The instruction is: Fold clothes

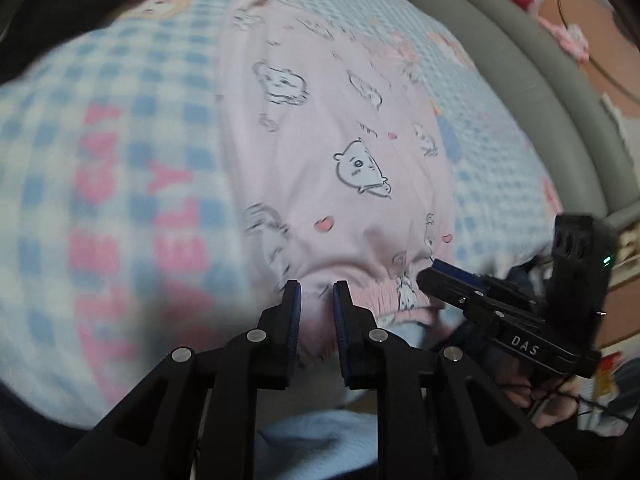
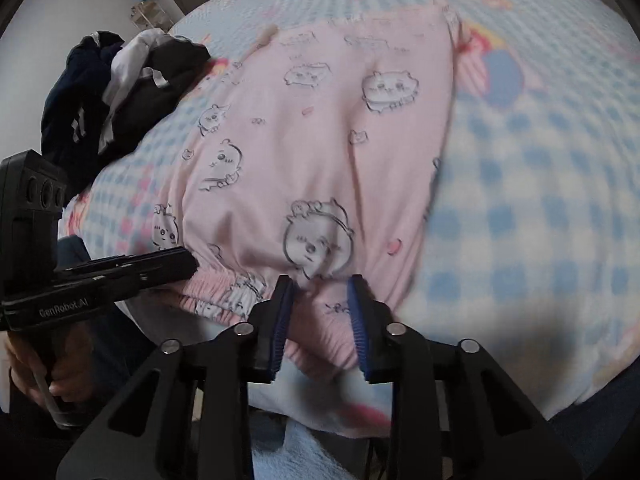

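Observation:
Pink pyjama trousers (image 1: 320, 152) printed with cartoon animals lie flat on the bed, elastic waistband toward me; they also show in the right wrist view (image 2: 320, 152). My left gripper (image 1: 317, 286) is open, its blue-padded fingers on either side of the waistband's left part. My right gripper (image 2: 321, 280) is open, its fingers straddling the waistband's right part. Each gripper shows in the other's view, the right one (image 1: 436, 272) and the left one (image 2: 188, 260), both at the waistband edge.
The bed has a blue-and-white checked sheet (image 1: 120, 128) with pink letters and cartoon figures. A grey padded bed frame (image 1: 540, 92) curves along the right. A heap of dark and white clothes (image 2: 120, 92) lies at the far left of the bed.

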`<state>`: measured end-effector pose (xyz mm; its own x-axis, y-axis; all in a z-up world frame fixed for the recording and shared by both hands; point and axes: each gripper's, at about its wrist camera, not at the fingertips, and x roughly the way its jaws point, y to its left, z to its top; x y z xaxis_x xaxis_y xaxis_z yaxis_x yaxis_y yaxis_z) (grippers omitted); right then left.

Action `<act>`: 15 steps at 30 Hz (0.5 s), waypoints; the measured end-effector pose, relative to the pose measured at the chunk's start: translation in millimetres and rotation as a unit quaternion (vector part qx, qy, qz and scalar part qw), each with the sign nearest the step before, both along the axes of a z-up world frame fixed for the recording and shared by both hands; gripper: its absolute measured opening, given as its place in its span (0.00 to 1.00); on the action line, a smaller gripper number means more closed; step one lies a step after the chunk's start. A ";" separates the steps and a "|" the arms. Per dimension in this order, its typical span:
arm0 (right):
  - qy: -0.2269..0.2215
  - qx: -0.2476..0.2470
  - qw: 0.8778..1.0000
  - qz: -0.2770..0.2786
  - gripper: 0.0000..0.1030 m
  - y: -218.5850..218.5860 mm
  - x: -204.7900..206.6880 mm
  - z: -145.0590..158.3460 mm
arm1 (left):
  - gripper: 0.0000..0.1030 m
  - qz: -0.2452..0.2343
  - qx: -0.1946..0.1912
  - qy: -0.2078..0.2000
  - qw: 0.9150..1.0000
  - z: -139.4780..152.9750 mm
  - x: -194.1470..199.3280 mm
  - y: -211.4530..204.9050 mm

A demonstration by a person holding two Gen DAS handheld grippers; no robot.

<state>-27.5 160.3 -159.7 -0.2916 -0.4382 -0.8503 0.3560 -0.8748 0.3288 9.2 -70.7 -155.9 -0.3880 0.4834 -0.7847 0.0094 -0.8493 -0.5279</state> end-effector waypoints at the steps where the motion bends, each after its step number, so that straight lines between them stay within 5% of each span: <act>1: 0.003 -0.001 1.000 0.002 0.25 3.3 2.7 4.7 | 0.18 0.004 -0.001 0.005 1.000 4.1 3.6 -3.9; 5: 0.012 -0.014 1.000 0.000 0.29 16.1 8.2 22.6 | 0.38 0.023 0.001 0.032 0.999 17.4 7.7 -18.1; 15: -0.016 -0.086 0.992 -0.090 0.32 51.8 -28.7 12.8 | 0.37 0.075 0.009 0.016 0.997 -0.8 -31.9 -30.9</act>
